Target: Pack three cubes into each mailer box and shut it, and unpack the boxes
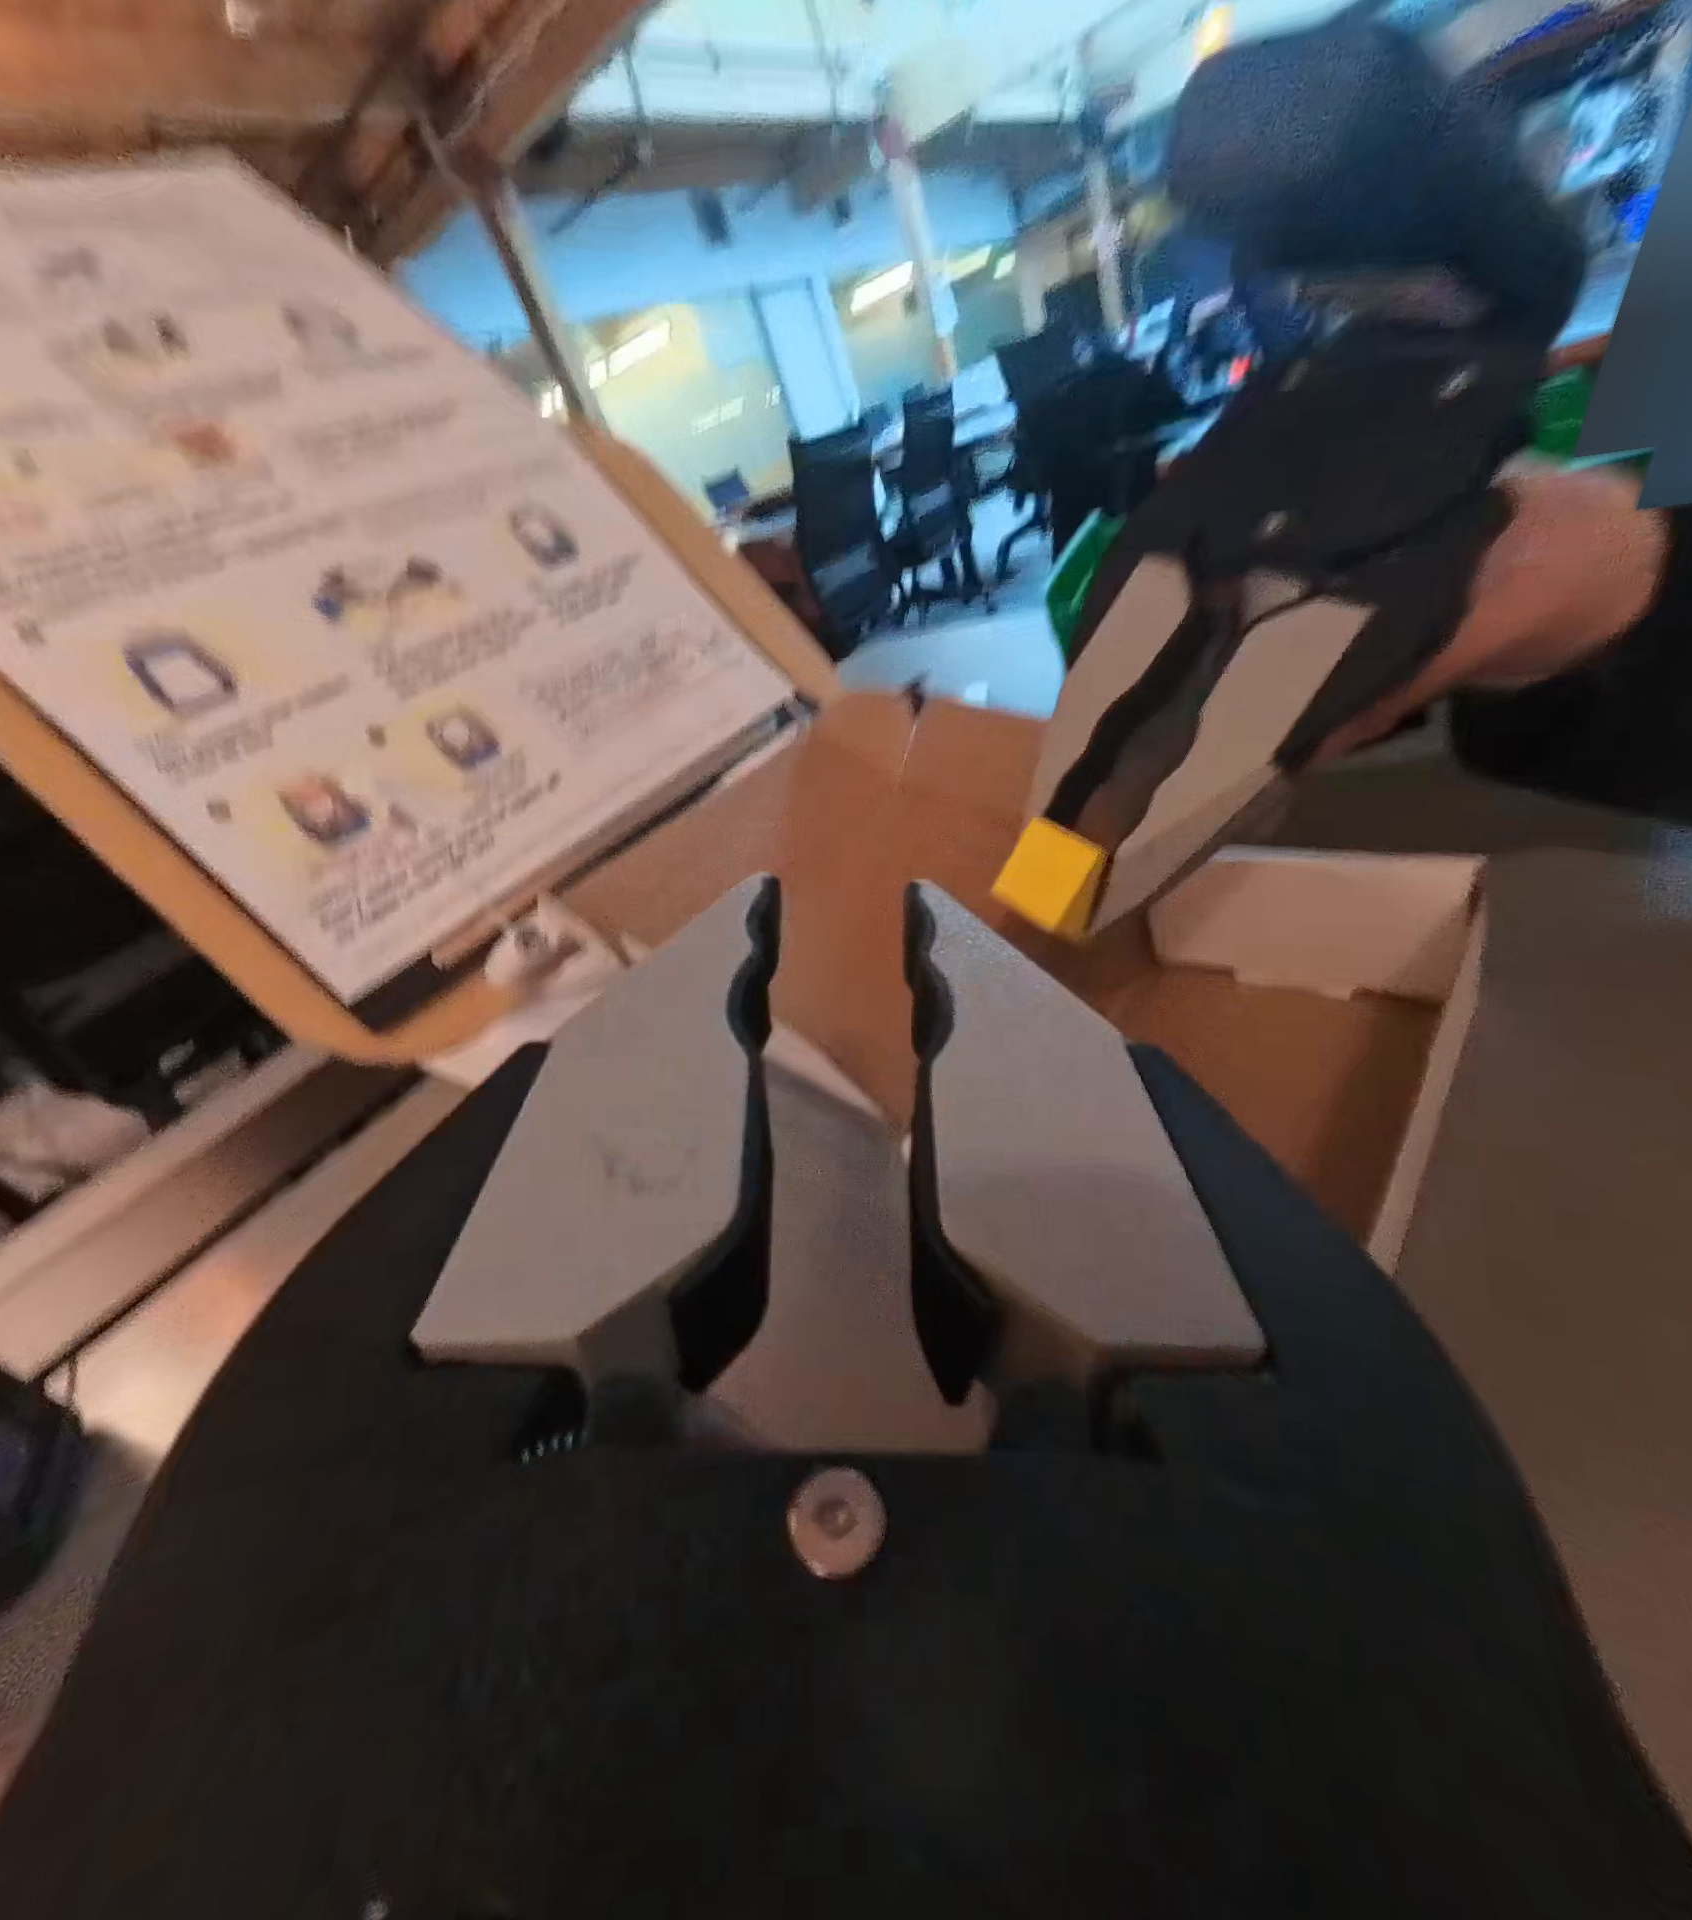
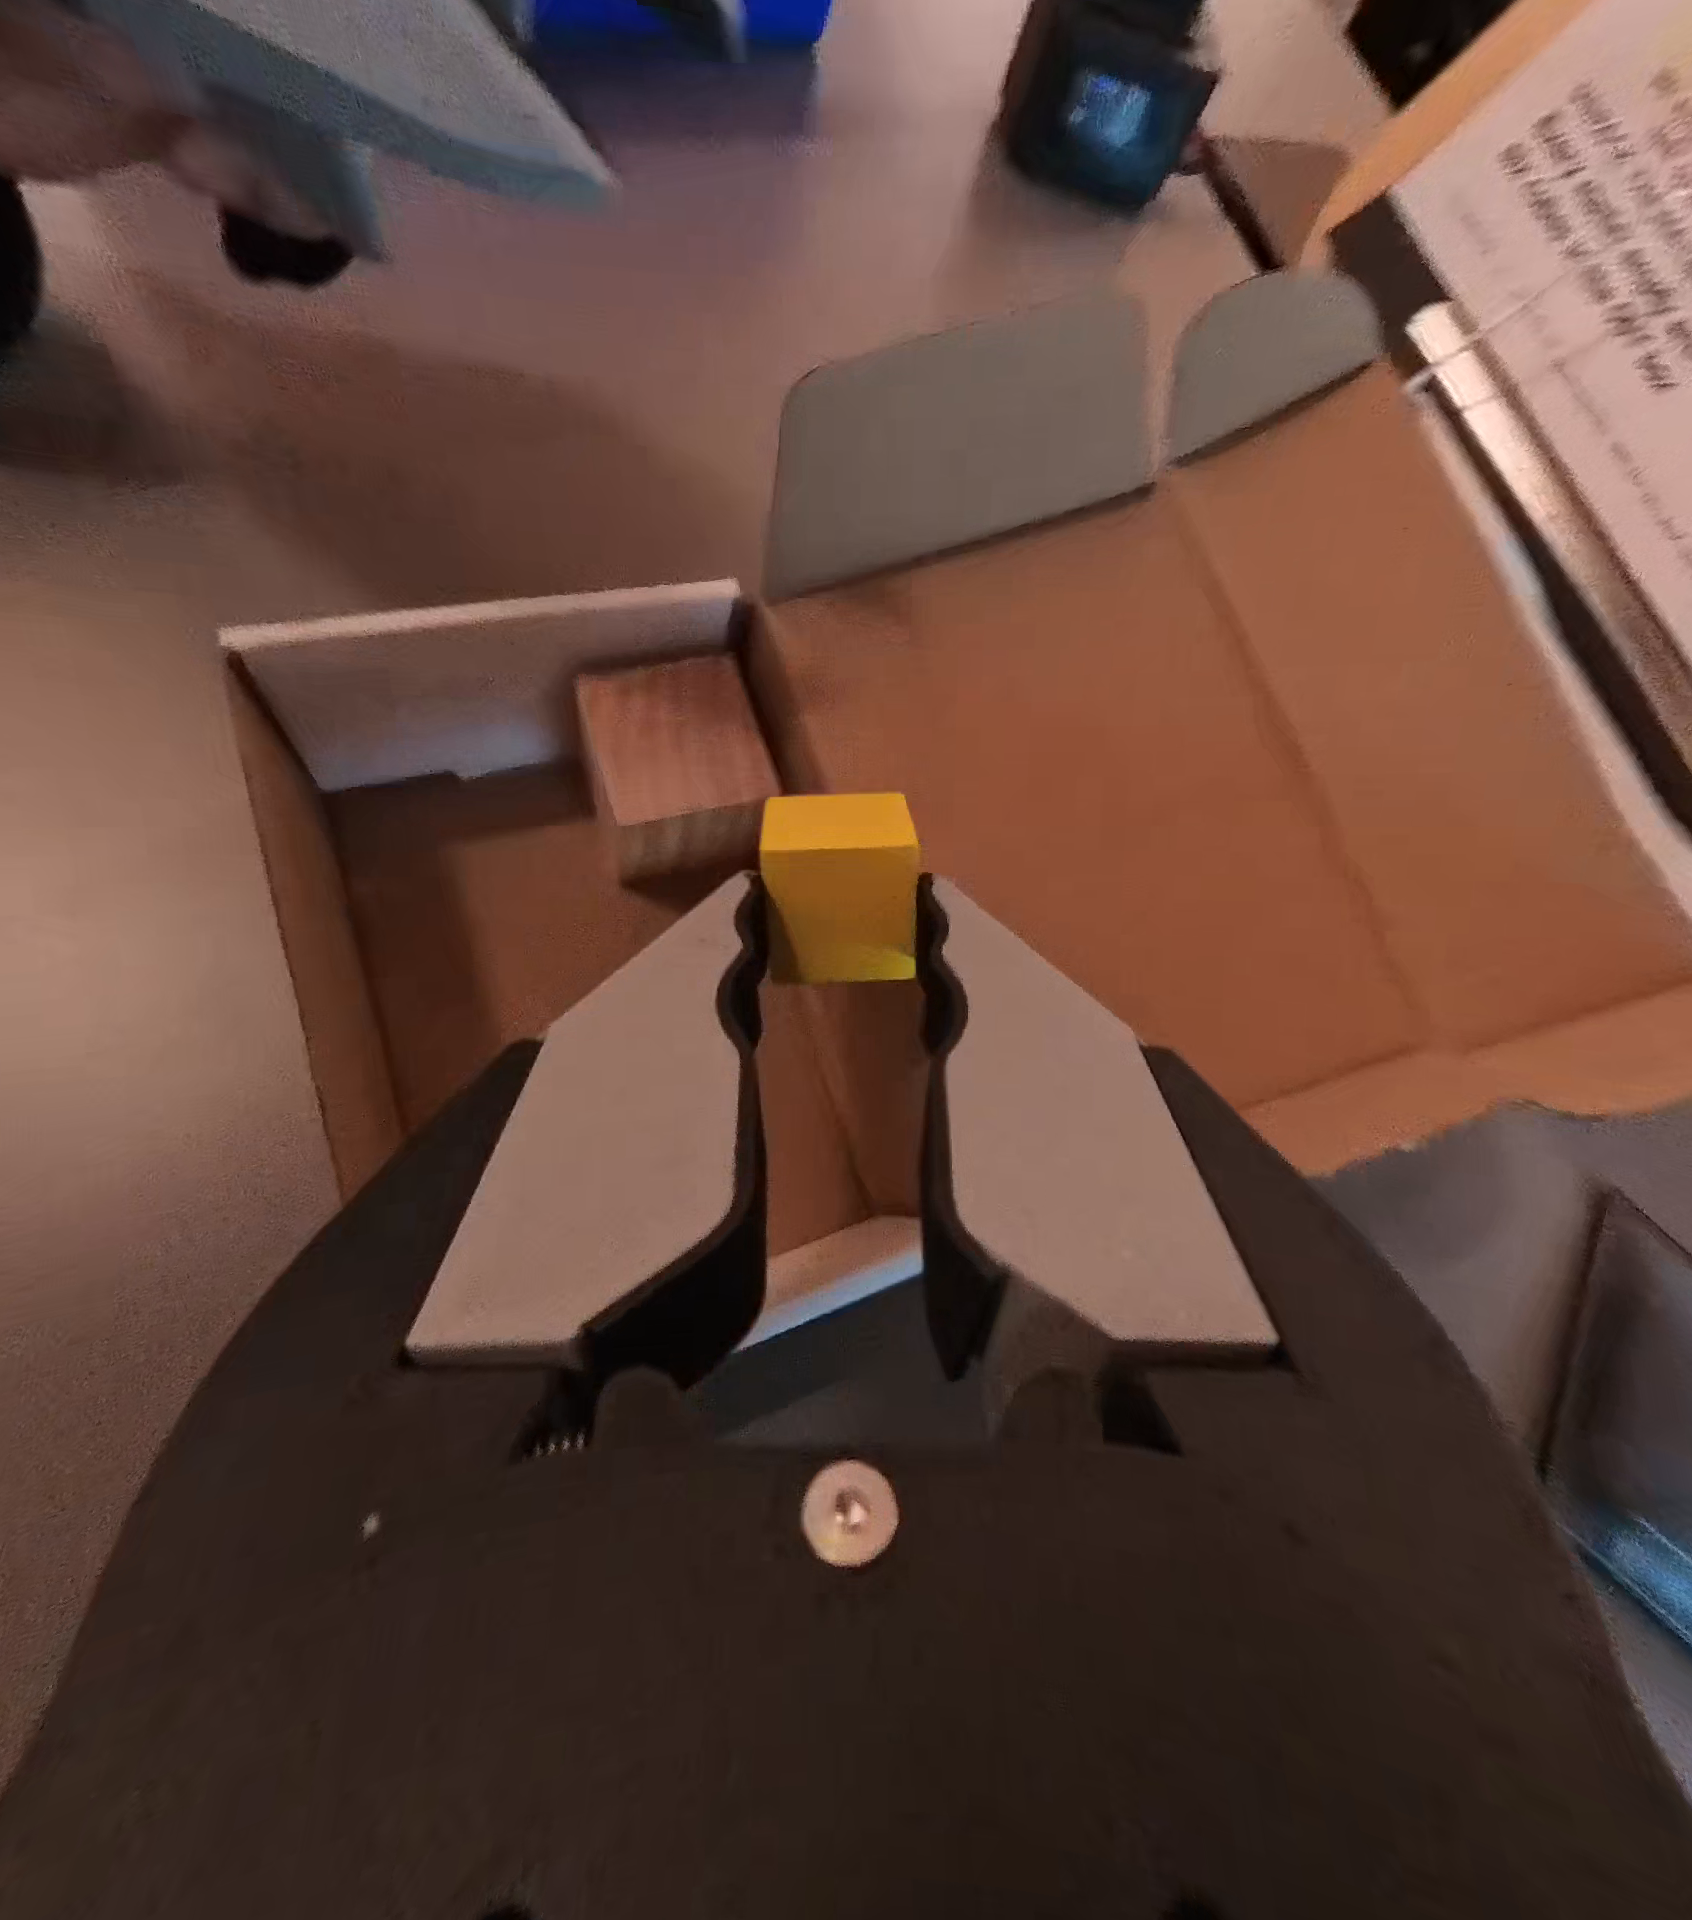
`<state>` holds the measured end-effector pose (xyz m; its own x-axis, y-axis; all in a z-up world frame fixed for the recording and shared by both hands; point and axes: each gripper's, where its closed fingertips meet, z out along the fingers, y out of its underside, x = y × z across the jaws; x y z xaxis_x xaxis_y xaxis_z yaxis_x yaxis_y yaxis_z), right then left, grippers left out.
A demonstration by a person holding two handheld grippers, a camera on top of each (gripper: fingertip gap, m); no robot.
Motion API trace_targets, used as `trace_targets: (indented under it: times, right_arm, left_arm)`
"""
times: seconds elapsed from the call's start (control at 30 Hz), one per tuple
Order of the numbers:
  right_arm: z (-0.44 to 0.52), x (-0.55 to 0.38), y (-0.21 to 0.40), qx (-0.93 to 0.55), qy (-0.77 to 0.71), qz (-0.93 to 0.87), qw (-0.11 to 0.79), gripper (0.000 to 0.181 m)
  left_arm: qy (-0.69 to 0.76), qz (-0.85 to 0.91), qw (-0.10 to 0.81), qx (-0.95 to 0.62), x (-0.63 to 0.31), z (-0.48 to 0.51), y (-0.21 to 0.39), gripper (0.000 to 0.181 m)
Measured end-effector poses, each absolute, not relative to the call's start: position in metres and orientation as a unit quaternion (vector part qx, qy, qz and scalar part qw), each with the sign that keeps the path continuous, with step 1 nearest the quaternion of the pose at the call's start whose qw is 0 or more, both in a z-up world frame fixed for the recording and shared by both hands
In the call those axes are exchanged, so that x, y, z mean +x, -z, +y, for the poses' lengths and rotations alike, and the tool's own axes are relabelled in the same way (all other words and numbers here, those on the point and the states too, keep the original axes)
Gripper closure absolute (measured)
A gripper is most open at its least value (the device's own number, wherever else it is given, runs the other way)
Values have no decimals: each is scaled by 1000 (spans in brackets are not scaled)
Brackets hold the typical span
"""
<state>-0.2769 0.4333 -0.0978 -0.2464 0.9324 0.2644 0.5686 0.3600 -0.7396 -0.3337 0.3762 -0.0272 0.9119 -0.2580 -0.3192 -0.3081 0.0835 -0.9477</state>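
On the table (image 2: 94,935), the right claw (image 2: 837,904) is pinching a yellow cube (image 2: 837,883) over the open mailer box (image 2: 1133,779), beside a wooden cube (image 2: 676,748), for packing, while the left claw (image 1: 840,914) is hovering spread, empty.

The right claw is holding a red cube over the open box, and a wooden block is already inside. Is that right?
Not quite: the cube in the right claw is yellow, not red, as the right wrist view shows. The rest is right: it hangs over the open box with the wooden block inside.
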Motion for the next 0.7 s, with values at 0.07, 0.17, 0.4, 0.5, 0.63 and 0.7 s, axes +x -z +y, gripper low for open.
trace_targets:
  times: [0.07,0.17,0.4,0.5,0.63,0.7]
  right_arm:
    - [420,-275,106,-493,-256,-766,324,155]
    - [410,-276,119,-484,-231,-787,305,155]
    - [416,-280,150,-468,-121,-818,312,151]
    - [413,-285,150,-469,-129,-813,319,141]
    - [409,-290,125,-480,-209,-782,338,141]
    - [412,-293,101,-489,-268,-748,360,143]
  left_arm:
    - [-60,197,662,-721,-348,385,49,162]
    - [-84,158,634,-752,-363,393,66,165]
    - [-87,134,612,-774,-375,395,79,168]
    - [-88,116,600,-787,-383,395,85,170]
    - [-96,101,585,-799,-393,394,92,169]
    - [-89,94,586,-800,-395,394,93,170]
